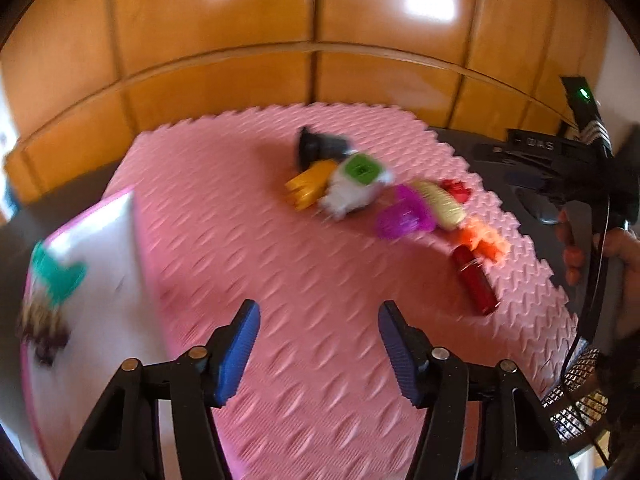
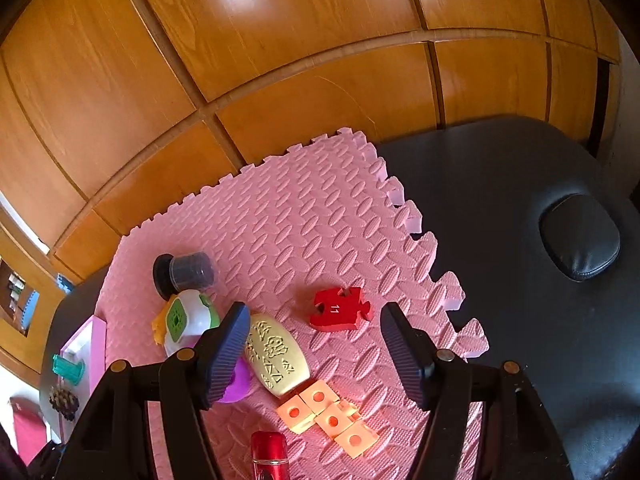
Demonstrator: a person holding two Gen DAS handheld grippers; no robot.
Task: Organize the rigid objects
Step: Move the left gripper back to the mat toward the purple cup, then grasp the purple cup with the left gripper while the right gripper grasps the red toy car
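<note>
A pile of small rigid items lies on the pink foam mat (image 2: 320, 216): a black-lidded jar (image 2: 188, 270), a white toy with a green square (image 2: 188, 320), a gold oval piece (image 2: 278, 356), a red puzzle piece (image 2: 340, 309), orange blocks (image 2: 332, 416) and a red cylinder (image 2: 270, 454). My right gripper (image 2: 315, 308) hovers open just above them, gripping nothing. In the blurred left wrist view my left gripper (image 1: 318, 306) stands open over bare mat (image 1: 280, 260), short of the same pile, where the white toy (image 1: 356, 188) and a purple item (image 1: 404, 214) show.
A pink-rimmed white box (image 1: 100, 260) at the mat's left holds a teal piece (image 1: 58, 276) and a dark brown one (image 1: 42, 332). The mat rests on a black padded table (image 2: 500, 240) below a wooden cabinet wall (image 2: 280, 40). A person's hand (image 1: 616, 252) and a mesh basket (image 1: 576, 392) sit right.
</note>
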